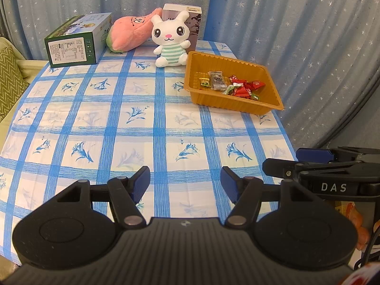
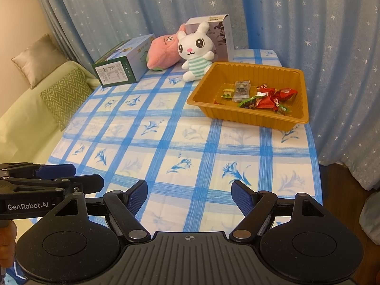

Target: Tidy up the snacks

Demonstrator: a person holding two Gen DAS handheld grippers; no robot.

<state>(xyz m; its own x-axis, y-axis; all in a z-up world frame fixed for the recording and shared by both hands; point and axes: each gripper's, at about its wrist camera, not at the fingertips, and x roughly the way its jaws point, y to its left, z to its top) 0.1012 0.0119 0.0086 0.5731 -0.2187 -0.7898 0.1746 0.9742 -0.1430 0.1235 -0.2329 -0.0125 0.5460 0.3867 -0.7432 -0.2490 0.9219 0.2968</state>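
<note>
An orange plastic tray (image 1: 237, 108) (image 2: 206, 105) sits at the far right of the table. Inside it lie several wrapped snacks: red packets (image 1: 244, 86) (image 2: 273, 97), a grey sachet (image 1: 217, 80) (image 2: 241, 90) and a small yellow-green candy (image 1: 204, 82) (image 2: 227, 93). My left gripper (image 1: 185, 182) hovers open over the near tablecloth with nothing between its blue pads. My right gripper (image 2: 189, 196) is also open and empty above the near edge. Each gripper shows beside the other, the right gripper (image 1: 315, 163) in the left view and the left gripper (image 2: 64, 175) in the right view.
The table wears a blue-checked cloth (image 1: 133, 123) (image 2: 166, 137). At its far end stand a green box (image 1: 76, 41) (image 2: 123, 65), a pink plush (image 1: 129, 33) (image 2: 162, 52), a white bunny toy (image 1: 171, 40) (image 2: 197, 52) and a white-purple box (image 1: 190, 21) (image 2: 220, 35). A sofa with cushions (image 2: 64, 95) is on the left, starry curtains (image 1: 285, 35) behind.
</note>
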